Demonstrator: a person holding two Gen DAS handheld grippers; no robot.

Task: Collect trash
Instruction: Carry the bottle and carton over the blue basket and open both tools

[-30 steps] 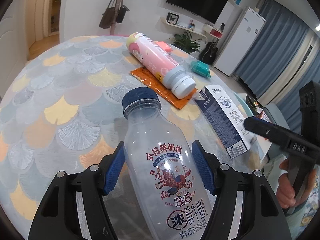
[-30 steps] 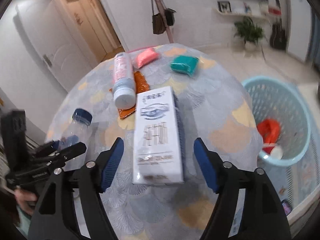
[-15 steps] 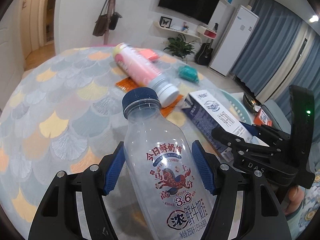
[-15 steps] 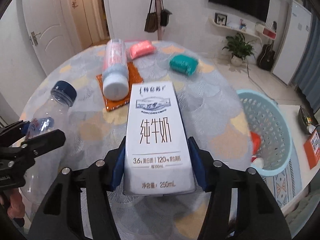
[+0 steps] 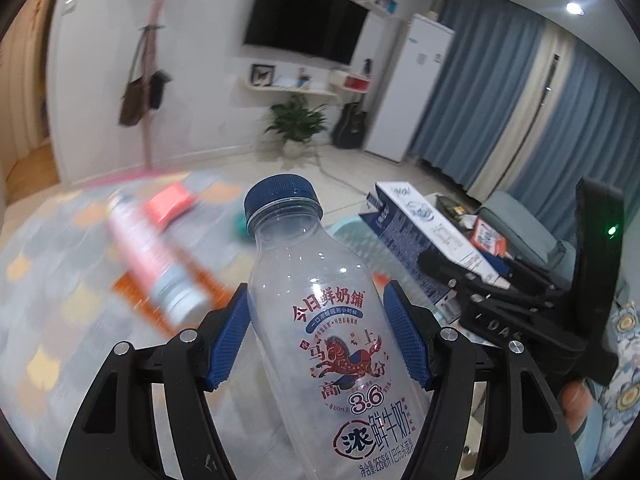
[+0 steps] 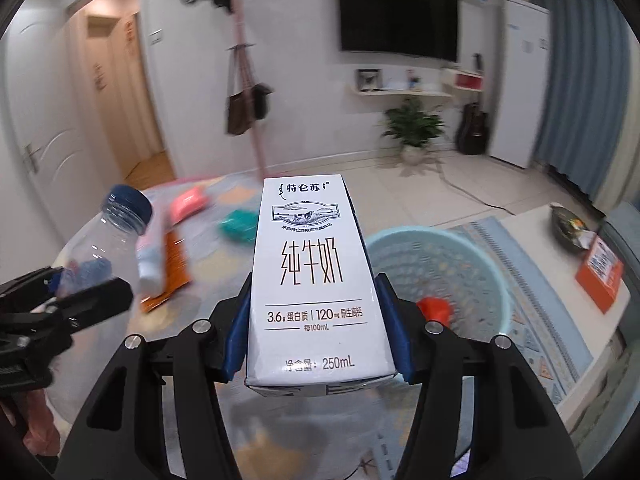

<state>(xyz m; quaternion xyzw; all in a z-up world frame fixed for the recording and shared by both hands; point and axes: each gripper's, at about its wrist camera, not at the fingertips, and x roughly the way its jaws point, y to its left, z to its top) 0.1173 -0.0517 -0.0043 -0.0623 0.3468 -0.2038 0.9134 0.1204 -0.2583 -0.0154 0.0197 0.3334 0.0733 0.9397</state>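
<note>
A black television (image 6: 398, 18) is hanging on the white wall (image 6: 304, 80); blue curtains (image 5: 500, 92) are covering the window beside a white fridge (image 5: 412, 88).

The light-blue laundry basket (image 6: 472, 264) stands open-topped just right of the round table (image 6: 208, 320), holding only a red item (image 6: 434, 307) low inside, so its mouth is largely free. On the tabletop, a pink bottle (image 5: 152, 260) on an orange wrapper (image 5: 132, 296), a pink packet (image 5: 168, 206) and a teal packet (image 6: 239, 224) crowd the far side. Both grippers' gaps are filled: the left gripper (image 5: 316, 340) by a clear milk bottle (image 5: 332, 320), the right gripper (image 6: 316, 324) by a milk carton (image 6: 314, 280).
</note>
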